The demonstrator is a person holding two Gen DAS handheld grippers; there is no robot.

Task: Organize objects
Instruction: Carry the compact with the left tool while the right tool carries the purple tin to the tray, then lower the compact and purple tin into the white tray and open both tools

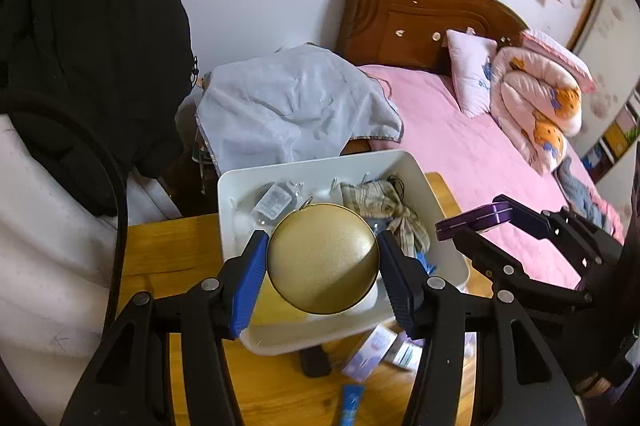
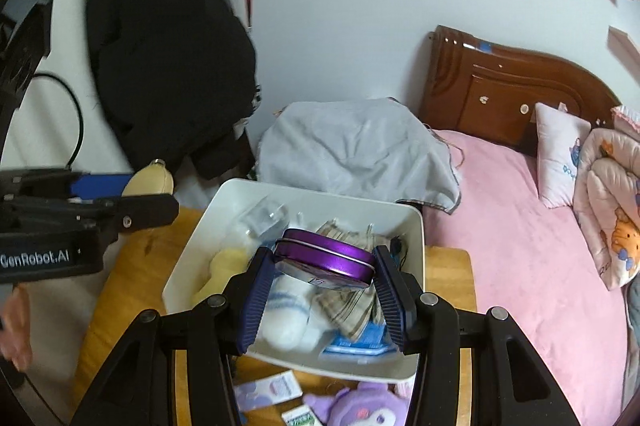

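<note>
Left gripper (image 1: 322, 266) clamped on round matte gold tin (image 1: 322, 258); right gripper (image 2: 325, 284) clamped on flat glossy purple tin (image 2: 326, 258), above white bin (image 2: 192, 258).

Both wrist cameras look forward and down along their fingers, close over the white bin (image 1: 412, 161) on the wooden table (image 1: 168, 246). The left sits left, the right sits right; both share bin, bed (image 2: 520, 226) and wall.
</note>
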